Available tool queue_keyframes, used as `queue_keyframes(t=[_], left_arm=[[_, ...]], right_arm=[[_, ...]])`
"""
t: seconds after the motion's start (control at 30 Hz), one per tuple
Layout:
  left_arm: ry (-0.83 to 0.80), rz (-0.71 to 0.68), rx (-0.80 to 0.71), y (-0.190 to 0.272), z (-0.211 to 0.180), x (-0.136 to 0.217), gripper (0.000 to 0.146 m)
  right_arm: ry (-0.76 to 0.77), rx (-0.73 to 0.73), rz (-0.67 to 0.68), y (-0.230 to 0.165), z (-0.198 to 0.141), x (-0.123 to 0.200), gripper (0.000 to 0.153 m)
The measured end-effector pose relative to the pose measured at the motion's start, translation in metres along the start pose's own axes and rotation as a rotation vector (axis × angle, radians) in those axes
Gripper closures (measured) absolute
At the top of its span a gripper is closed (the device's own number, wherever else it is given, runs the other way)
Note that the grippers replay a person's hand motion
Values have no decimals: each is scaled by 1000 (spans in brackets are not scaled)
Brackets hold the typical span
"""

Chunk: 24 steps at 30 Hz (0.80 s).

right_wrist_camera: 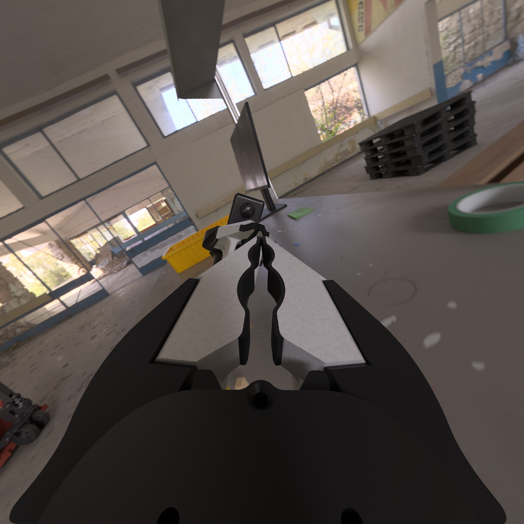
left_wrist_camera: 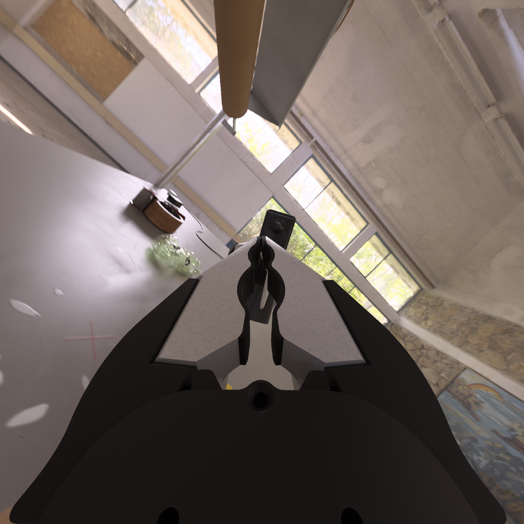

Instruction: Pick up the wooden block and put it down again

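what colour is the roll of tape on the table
Green, with a pale inner ring. The roll of tape shows best in the right wrist view, lying flat on the grey table.

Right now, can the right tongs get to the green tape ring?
Probably yes. The green tape ring lies flat on the grey table, off to the side of the right tongs, with bare tabletop between. The tongs are shut, so they must open first.
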<state>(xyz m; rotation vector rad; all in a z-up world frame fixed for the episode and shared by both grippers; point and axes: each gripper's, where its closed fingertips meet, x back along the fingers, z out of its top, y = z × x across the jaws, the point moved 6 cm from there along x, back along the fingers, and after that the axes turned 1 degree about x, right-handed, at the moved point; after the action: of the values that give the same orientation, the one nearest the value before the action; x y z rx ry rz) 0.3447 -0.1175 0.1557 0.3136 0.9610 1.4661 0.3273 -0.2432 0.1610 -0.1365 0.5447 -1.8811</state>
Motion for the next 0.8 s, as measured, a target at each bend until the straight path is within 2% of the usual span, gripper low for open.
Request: queue_keyframes(t=[0.13,0.23,0.4,0.67,0.8], left_arm=[[-76,9,89,-4,-31,-6,146],[-194,49,135,-7,-56,-11,146],[-423,131,115,-17,-85,-16,146],[-582,219,70,-30,-95,-12,146],[-706,287,-51,-36,-99,-7,146]], right_arm=[[-29,-47,-80,-12,-19,28,153],[-78,-67,-141,-21,-35,50,153],[-188,-144,-243,-20,-64,75,153],[-313,-126,-301,-17,-78,77,153],[-385,-131,-316,-15,-85,77,153]])
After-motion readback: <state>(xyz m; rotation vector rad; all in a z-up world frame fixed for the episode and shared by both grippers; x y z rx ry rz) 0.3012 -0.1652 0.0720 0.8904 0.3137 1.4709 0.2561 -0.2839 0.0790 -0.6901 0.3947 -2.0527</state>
